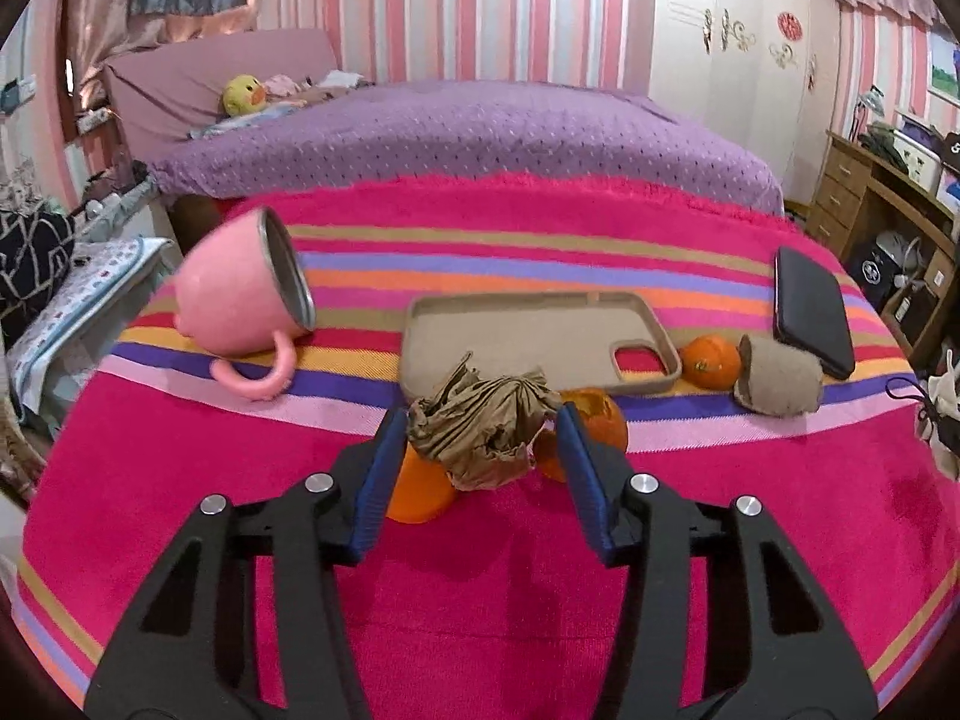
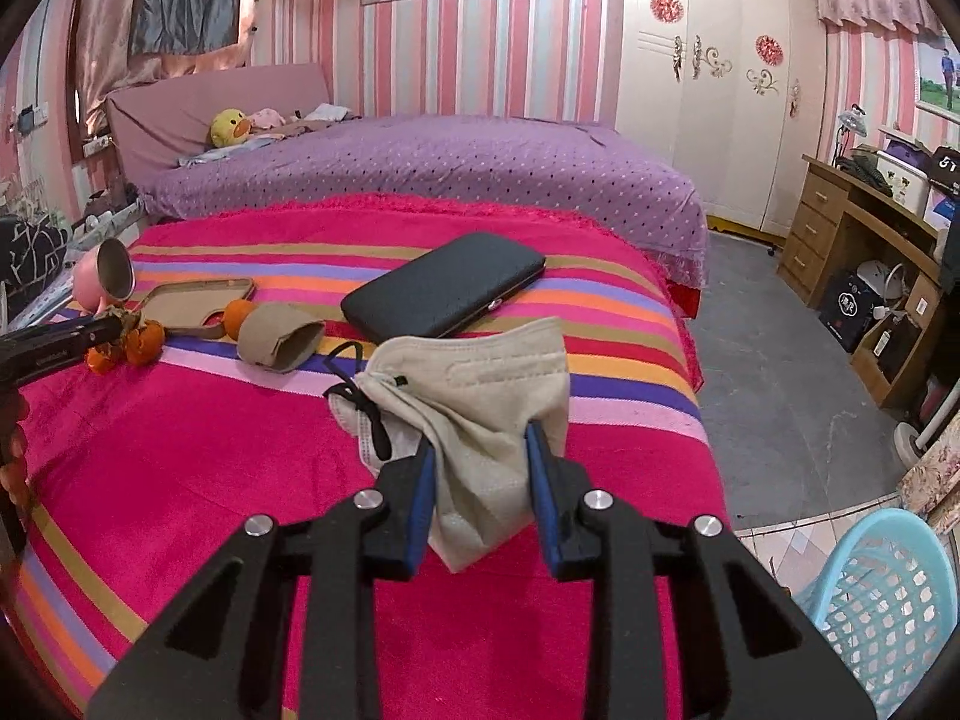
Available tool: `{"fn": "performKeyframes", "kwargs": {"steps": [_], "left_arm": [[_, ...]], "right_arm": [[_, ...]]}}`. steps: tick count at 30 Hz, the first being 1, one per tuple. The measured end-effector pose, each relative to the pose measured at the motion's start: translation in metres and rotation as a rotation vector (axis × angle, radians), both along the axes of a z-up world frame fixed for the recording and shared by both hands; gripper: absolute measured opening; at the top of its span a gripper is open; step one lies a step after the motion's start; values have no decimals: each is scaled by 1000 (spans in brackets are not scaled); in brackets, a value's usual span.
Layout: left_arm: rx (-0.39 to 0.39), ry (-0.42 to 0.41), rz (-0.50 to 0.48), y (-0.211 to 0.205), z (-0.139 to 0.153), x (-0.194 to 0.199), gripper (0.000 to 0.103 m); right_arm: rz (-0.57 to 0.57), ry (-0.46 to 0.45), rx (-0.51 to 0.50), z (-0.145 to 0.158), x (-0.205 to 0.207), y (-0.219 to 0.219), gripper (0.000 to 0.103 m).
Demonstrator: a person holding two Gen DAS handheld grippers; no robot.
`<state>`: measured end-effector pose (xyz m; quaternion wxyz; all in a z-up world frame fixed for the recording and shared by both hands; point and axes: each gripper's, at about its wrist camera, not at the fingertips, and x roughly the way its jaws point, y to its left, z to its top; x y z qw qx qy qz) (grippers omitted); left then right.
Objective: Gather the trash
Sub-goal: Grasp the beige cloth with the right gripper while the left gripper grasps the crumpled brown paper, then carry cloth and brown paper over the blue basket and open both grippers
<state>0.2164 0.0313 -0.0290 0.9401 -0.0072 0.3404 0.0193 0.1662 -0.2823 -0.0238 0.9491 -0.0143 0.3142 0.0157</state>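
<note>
Left wrist view: left gripper is straddling the crumpled brown paper at 6 o'clock of the phone case; its pads are sitting at the wad's edges and a firm pinch isn't confirmed, so I'm counting it as not yet clamped. Orange peels are lying under and beside the wad. Best to be squeezing the paper's middle and lifting straight, not dragging peel along.

Right wrist view: right gripper is clamping the beige face mask, cloth bunching between the pads, straps dangling at 10 o'clock. The blue basket is waiting at 4 o'clock; carrying high should be keeping the straps off the striped blanket.
</note>
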Motion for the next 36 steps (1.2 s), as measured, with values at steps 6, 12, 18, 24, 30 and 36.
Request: {"fn": "performKeyframes", "kwargs": {"steps": [6,12,18,24,30,36], "left_arm": [[26,-51,14,-14,18,-24,50],[21,-38,24,-28,20,-48,50],[23,-41,19,-57,20,-67,50],[48,-63,-10,-96,25,-86,50],[7,-76,-51,-137,30,-104,50],[34,-100,-102,-185,34,-119,50]], "right_arm": [[3,-25,3,5,-8,-7,29],[9,-32,11,7,-16,-14,29],[22,-50,21,11,-28,-18,29],[39,-58,29,13,-42,-29,29],[31,-70,30,17,-60,-52,29],[-3,-86,29,21,-80,-85,29]]}}
